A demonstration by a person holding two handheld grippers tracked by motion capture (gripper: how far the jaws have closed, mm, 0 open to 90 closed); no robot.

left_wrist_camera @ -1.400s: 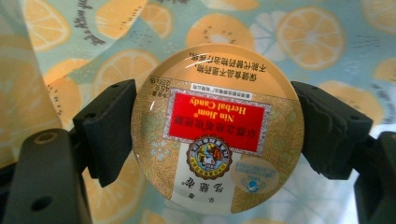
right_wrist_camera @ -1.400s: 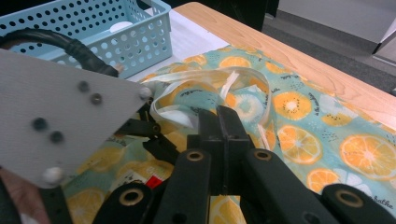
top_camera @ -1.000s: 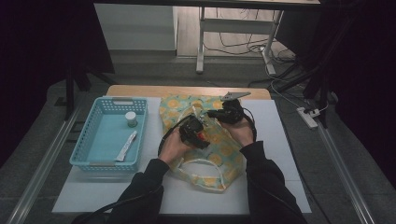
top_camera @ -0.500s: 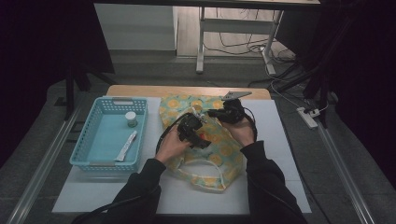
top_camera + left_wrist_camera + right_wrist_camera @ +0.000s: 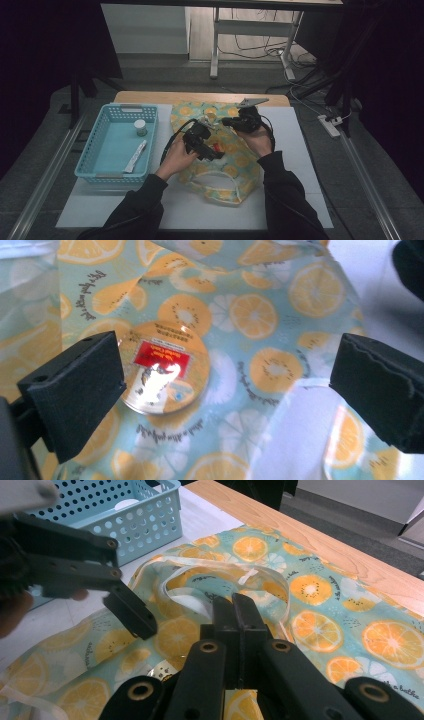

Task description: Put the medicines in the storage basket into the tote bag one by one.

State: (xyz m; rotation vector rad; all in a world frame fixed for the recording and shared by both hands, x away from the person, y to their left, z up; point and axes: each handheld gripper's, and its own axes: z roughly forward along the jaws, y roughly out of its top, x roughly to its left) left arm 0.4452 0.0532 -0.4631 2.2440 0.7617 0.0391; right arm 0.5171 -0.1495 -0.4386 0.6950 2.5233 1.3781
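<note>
The tin [image 5: 165, 367] is lying inside the bag [image 5: 235, 165], below the left gripper [image 5: 225, 375], whose jaws have just been opening wide; the right gripper [image 5: 234, 611] is pinching the bag's edge; the basket [image 5: 90, 160] is holding a jar [image 5: 140, 127] and a tube [image 5: 135, 156].

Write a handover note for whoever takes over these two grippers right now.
Left gripper: jaws have just been opening, nothing pressed between them; it hangs over the round tin lying inside the fruit-print bag.
Right gripper: shut on the bag's rim, holding it up.
Basket: a small jar and a tube are in it.
Done: tin is in the bag.
Left: probably the jar and tube.
</note>
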